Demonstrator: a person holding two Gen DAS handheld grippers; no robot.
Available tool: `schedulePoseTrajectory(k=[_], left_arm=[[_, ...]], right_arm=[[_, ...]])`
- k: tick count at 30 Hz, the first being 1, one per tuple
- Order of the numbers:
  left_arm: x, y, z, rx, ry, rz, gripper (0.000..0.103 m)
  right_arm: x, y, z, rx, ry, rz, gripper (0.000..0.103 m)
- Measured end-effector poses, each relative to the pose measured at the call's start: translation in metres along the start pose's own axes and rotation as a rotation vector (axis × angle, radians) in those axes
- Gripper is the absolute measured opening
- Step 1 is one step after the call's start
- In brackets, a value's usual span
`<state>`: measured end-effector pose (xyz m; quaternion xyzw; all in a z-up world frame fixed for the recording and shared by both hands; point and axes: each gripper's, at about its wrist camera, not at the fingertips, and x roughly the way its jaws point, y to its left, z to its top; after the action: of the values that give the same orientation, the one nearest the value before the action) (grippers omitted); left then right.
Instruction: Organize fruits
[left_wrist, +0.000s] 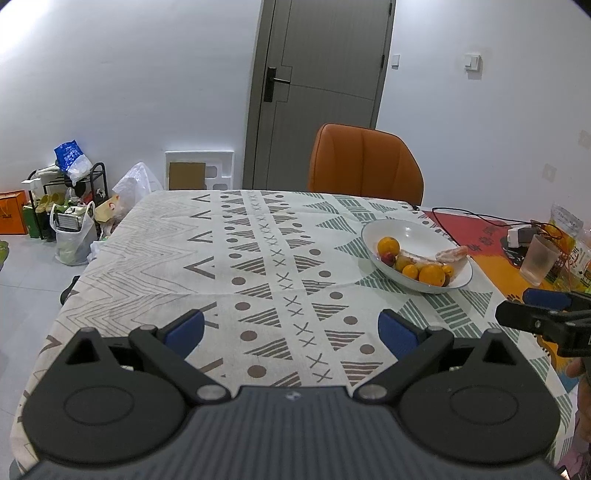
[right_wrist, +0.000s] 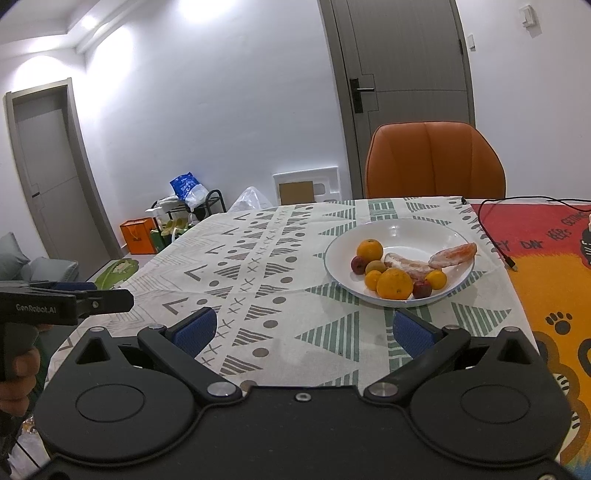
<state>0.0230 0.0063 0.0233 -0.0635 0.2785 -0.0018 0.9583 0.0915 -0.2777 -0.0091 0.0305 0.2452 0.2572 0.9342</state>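
Note:
A white bowl (right_wrist: 402, 230) (left_wrist: 413, 229) stands on the patterned tablecloth and holds the fruit. In it lie a large orange (right_wrist: 394, 283) (left_wrist: 431, 275), a second orange (right_wrist: 370, 250) (left_wrist: 388, 245), small kumquats, dark red plums (right_wrist: 422, 289) and two peeled pinkish fruit pieces (right_wrist: 453, 256) (left_wrist: 451, 254). My left gripper (left_wrist: 291, 326) hovers open over bare cloth, left of and nearer than the bowl. My right gripper (right_wrist: 303, 332) is open too, just short of the bowl's near rim. Nothing sits between either pair of blue pads.
An orange chair (left_wrist: 365, 162) (right_wrist: 434, 162) stands at the table's far side. At the right lie a red-orange mat (right_wrist: 546, 266), a black cable (right_wrist: 495, 240), a frosted cup (left_wrist: 538, 260) and a snack bag (left_wrist: 569, 236). Bags and a rack (left_wrist: 70, 206) crowd the floor on the left.

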Motion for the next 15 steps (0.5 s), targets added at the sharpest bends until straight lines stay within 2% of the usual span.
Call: schedulePoseTrajectory(k=[15], left_arm=[[0.0006,0.0007,0.0001,-0.003,0.003,0.002,0.1]], right_arm=[[0.0003,-0.0004,-0.0004,0.001,0.001,-0.001,0.103]])
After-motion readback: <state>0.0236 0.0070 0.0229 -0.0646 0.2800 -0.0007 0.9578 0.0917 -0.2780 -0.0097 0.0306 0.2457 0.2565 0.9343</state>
